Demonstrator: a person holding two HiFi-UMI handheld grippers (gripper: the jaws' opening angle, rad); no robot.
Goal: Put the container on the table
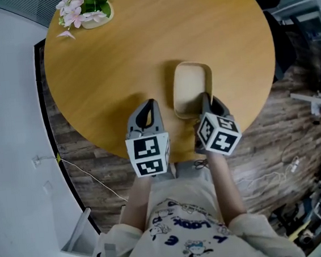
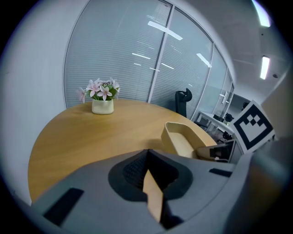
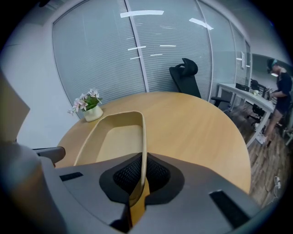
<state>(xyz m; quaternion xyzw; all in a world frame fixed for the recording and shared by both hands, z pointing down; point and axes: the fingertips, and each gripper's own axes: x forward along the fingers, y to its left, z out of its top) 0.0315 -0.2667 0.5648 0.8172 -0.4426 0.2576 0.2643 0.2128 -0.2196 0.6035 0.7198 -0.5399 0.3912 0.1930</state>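
A shallow beige container [image 1: 191,85] lies on the round wooden table [image 1: 140,47], near its front edge. My right gripper [image 1: 204,99] is at the container's near end, shut on the rim. In the right gripper view that thin rim [image 3: 143,151] runs straight into the closed jaws of the right gripper [image 3: 139,176], and the container's hollow [image 3: 116,141] stretches away to the left. I cannot tell whether the near end is lifted. My left gripper [image 1: 149,105] hovers just left of the container with its jaws shut and holding nothing. The left gripper view shows the left gripper [image 2: 147,157] with the container [image 2: 183,137] off to its right.
A pot of pink flowers [image 1: 90,10] stands at the table's far left edge. A black office chair [image 3: 185,77] is behind the table by a glass wall. Desks [image 1: 312,52] and cables fill the floor to the right, where a person [image 3: 279,91] stands.
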